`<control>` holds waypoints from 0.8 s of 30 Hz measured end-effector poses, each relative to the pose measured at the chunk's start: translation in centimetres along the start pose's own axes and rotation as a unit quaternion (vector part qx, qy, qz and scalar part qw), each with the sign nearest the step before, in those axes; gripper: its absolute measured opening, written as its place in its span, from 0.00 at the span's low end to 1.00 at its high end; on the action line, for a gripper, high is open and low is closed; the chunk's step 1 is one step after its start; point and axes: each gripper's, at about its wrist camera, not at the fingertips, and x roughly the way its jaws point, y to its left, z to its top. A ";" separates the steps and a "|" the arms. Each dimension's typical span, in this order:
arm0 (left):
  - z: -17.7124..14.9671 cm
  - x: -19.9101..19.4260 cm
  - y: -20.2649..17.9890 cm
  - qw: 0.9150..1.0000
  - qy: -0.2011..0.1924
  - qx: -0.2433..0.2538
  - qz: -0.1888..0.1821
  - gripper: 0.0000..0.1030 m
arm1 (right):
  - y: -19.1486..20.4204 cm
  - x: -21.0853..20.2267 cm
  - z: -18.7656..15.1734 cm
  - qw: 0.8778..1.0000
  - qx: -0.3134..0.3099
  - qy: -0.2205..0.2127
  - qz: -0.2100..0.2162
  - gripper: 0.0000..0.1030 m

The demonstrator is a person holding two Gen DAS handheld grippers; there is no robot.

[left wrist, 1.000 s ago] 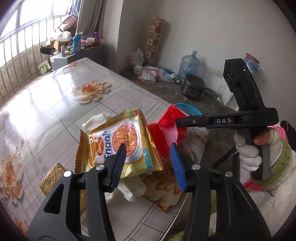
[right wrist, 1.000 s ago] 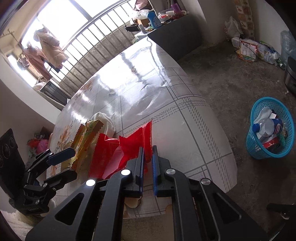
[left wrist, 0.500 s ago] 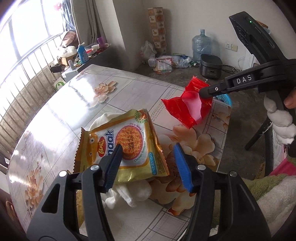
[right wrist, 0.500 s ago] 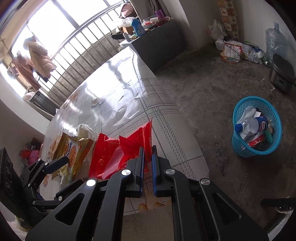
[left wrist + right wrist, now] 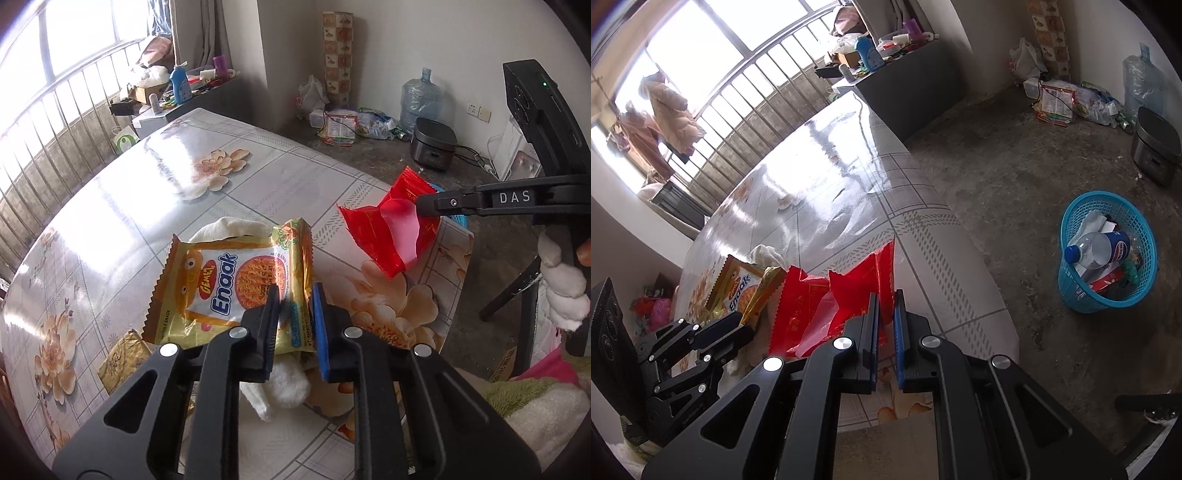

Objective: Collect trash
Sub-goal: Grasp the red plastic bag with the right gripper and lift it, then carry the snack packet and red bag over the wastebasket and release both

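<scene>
Your left gripper [image 5: 293,295] has its jaws closed on the lower edge of the yellow noodle packet [image 5: 236,284], with only the thickness of the packet between the blue pads. The packet is tilted up from the table [image 5: 147,177], its printed face toward the left wrist camera, and a white cloth [image 5: 229,227] shows behind its top edge and again below it, near the gripper's fingers. A small gold wrapper [image 5: 120,356] lies flat on the table just to the left of the packet, apart from it. Your right gripper [image 5: 885,306] is clamped on the red wrapper [image 5: 849,295], its two fingers pressed together around the wrapper's upright edge. From the left wrist camera that red wrapper [image 5: 388,229] hangs in the air above the table's near corner, open and crumpled, pinched at its right side by the black tip of the right gripper [image 5: 421,203]. It touches neither the table nor the noodle packet. From the right wrist camera the noodle packet [image 5: 738,288] sits just to the left of the red wrapper, with the left gripper [image 5: 738,332] reaching up to it from below. The blue basket [image 5: 1108,251] stands on the floor well to the right of the table, already holding a plastic bottle [image 5: 1095,249] and some paper and packaging.
</scene>
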 end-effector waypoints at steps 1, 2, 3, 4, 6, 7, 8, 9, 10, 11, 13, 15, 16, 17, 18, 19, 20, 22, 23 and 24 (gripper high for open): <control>0.1 -0.1 0.3 1.000 -0.002 -0.005 0.001 0.11 | 0.0 -0.1 0.0 1.000 0.000 -0.002 0.001 0.07; 0.2 -0.3 0.4 1.000 -0.004 -0.008 0.001 0.10 | 0.0 -0.2 0.0 1.000 0.000 -0.003 0.001 0.07; 0.2 -0.5 0.5 1.000 -0.007 -0.010 0.002 0.09 | 0.1 -0.3 0.1 1.000 0.000 -0.004 0.001 0.07; 0.2 -0.6 0.6 1.000 -0.009 -0.011 0.004 0.08 | 0.2 -0.3 0.1 1.000 -0.001 -0.005 0.001 0.07; 0.2 -0.9 0.7 1.000 -0.013 -0.010 0.008 0.08 | 0.4 -0.5 0.1 1.000 -0.001 -0.008 0.001 0.07; 0.3 -1.0 0.6 1.000 -0.015 -0.010 0.009 0.07 | 0.4 -0.6 0.1 1.000 -0.001 -0.009 0.002 0.07; 0.4 -1.2 0.6 1.000 -0.018 -0.009 0.011 0.07 | 0.5 -0.7 0.1 1.000 -0.002 -0.010 0.002 0.07; 0.4 -1.4 0.5 1.000 -0.022 -0.007 0.012 0.07 | 0.7 -0.8 0.2 1.000 -0.003 -0.012 0.002 0.07; 0.4 -1.6 0.4 1.000 -0.026 -0.003 0.015 0.07 | 0.8 -0.9 0.2 1.000 -0.004 -0.013 0.002 0.07; 0.4 -1.9 0.1 0.999 -0.030 0.002 0.021 0.06 | 1.0 -1.1 0.2 1.000 -0.006 -0.015 0.003 0.07; 0.3 -2.3 -0.2 0.999 -0.036 0.007 0.029 0.06 | 1.2 -1.3 0.1 1.000 -0.008 -0.019 0.004 0.06; 0.3 -2.7 -0.3 0.998 -0.041 0.010 0.035 0.06 | 1.4 -1.6 0.1 1.000 -0.010 -0.023 0.005 0.06; 0.3 -2.9 -0.4 0.998 -0.044 0.010 0.038 0.06 | 1.4 -1.7 0.2 1.000 -0.011 -0.025 0.006 0.06; 0.3 -3.2 -0.4 0.998 -0.047 0.010 0.041 0.06 | 1.5 -1.8 0.2 1.000 -0.012 -0.027 0.006 0.06; 0.3 -3.4 -0.4 0.998 -0.050 0.010 0.044 0.05 | 1.5 -2.0 0.2 0.999 -0.013 -0.029 0.007 0.06; 0.4 -3.6 -0.3 0.997 -0.053 0.010 0.046 0.05 | 1.6 -2.1 0.2 0.999 -0.014 -0.031 0.008 0.06; 0.3 -3.9 -0.4 0.997 -0.055 0.011 0.049 0.05 | 1.7 -2.3 0.2 0.999 -0.015 -0.033 0.009 0.06; 0.4 -4.4 -0.5 0.997 -0.061 0.012 0.055 0.05 | 1.7 -2.6 0.3 0.999 -0.017 -0.038 0.010 0.06; 0.4 -4.7 -0.5 0.996 -0.064 0.012 0.058 0.05 | 1.8 -2.7 0.3 0.999 -0.018 -0.040 0.011 0.05; 0.4 -4.9 -0.5 0.996 -0.066 0.012 0.059 0.05 | 1.8 -2.9 0.4 0.999 -0.018 -0.043 0.012 0.05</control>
